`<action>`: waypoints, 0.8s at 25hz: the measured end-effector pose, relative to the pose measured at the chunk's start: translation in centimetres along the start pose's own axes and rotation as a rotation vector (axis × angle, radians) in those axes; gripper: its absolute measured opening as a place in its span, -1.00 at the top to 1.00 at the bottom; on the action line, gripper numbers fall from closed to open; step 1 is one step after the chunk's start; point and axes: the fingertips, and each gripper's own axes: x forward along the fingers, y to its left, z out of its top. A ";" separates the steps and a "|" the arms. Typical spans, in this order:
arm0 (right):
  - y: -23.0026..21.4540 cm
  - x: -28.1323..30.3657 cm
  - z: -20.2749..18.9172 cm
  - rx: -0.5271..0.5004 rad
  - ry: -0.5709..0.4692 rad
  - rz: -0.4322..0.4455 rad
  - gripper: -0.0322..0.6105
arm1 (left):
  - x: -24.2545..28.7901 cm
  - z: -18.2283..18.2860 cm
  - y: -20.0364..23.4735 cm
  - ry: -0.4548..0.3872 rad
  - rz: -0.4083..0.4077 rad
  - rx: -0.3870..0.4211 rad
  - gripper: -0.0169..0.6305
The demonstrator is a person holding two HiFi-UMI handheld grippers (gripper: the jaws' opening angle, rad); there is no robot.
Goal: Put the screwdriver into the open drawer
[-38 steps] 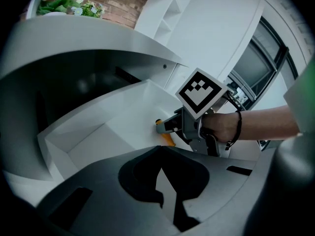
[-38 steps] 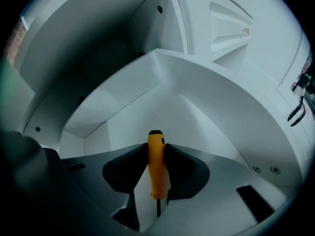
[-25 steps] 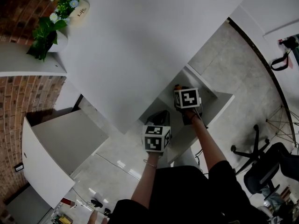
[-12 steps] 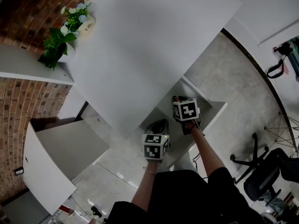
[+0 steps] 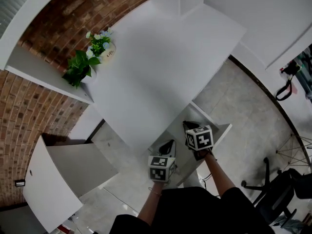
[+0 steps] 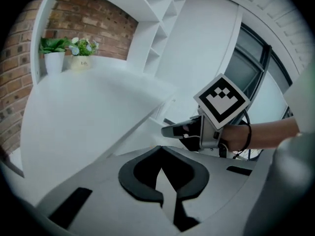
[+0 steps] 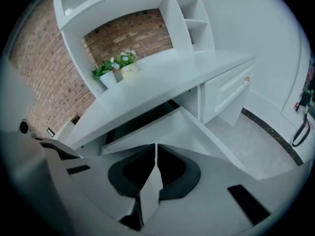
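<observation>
The left gripper (image 6: 160, 173) is closed and empty; the right gripper (image 7: 155, 156) is closing on nothing above the drawer (image 7: 172, 127). No screwdriver shows; probably placed, retreat next.

Left gripper (image 6: 160, 154) jaws together, empty.

I'm in an office, going by the long white desk (image 5: 161, 57) with its shelves (image 7: 193, 23), the potted plants (image 5: 80, 68) (against a brick wall (image 5: 87, 13)) and a black swivel chair (image 5: 280, 199).
</observation>
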 end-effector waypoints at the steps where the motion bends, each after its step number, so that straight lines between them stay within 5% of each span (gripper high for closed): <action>1: 0.4 -0.7 0.6 0.002 -0.023 0.011 0.82 | -0.6 0.5 0.0 -0.020 0.000 0.002 0.92; 20: 5.7 -17.5 8.7 -0.103 -0.439 0.154 0.85 | -12.2 10.8 -2.3 -0.387 0.035 0.172 0.92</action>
